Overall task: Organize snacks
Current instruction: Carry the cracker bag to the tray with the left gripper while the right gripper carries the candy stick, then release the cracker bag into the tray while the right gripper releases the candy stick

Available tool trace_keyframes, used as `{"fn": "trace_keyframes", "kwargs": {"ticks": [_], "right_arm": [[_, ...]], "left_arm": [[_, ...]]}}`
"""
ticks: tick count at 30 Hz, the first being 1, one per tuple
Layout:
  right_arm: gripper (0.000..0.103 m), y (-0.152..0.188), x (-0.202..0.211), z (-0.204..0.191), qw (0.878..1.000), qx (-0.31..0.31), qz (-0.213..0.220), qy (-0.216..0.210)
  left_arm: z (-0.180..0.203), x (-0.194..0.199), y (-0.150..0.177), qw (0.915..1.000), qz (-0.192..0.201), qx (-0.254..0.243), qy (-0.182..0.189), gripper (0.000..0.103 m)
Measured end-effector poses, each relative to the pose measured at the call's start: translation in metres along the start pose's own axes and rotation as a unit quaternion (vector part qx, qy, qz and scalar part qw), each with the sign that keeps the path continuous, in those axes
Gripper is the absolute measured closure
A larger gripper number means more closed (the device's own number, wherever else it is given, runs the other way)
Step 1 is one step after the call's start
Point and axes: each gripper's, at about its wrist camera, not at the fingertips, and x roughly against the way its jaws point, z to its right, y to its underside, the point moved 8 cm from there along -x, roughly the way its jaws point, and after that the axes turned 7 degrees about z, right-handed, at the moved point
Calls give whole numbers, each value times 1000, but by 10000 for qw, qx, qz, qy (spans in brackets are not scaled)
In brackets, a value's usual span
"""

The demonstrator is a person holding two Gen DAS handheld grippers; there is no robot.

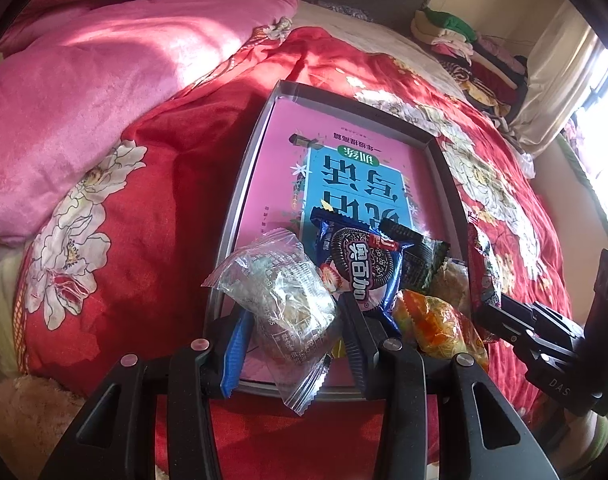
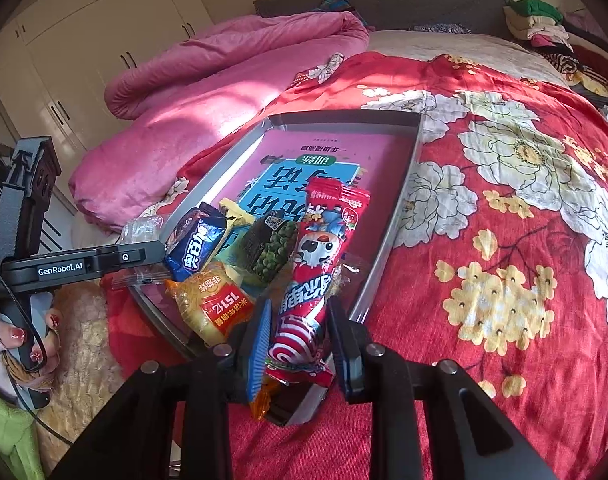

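Snacks: six wrapped packs show in all, bunched at the near end of one grey tray (image 2: 403,184) that lies on a red flowered blanket (image 2: 503,240). One clear pack (image 1: 280,300), crinkled, with a pale cake inside, sits between the left gripper (image 1: 294,332) fingers, which are closed on it above the tray's near left corner. One long red pack (image 2: 311,276) with a cartoon face and a swirl print is held by the right gripper (image 2: 300,340), its jaws closed on the lower end, over the tray's near right side. Between them in the tray lie one blue cookie pack (image 1: 359,268), one dark green pack (image 2: 270,252), one orange-yellow pack (image 2: 212,300) with a red label, and one pale yellow pack (image 2: 234,210) half hidden behind the blue one. The tray floor shows a pink book cover (image 1: 343,152) with a blue panel. One pink quilt (image 1: 84,92) is heaped far left, and a pile of folded clothes (image 1: 463,48) sits far right.
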Motion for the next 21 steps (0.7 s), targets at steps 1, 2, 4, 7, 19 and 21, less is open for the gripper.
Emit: {"fn": "trace_keyframes", "kwargs": {"ticks": [1,2,4,7,19,21], "right_arm": [[71,-1,2,0,10000,5,36,0],[67,-2,4,1,10000,7,66,10],[64,-4,6,3,9999,-19,99,6],[63,-4,8,5,9999,-76,121,24],[57,-9,19,3,9995,36,290,85],[54,-9,21,2,9994,69,323,133]], "left_arm": [[1,0,0,10000,-3,-10,10,58],[1,0,0,10000,4,-15,-3,58],[2,0,0,10000,5,-21,-2,58],[2,1,0,10000,0,6,32,58],[12,9,-3,9997,120,-106,157,47],[14,10,-4,9997,150,-163,126,45]]}}
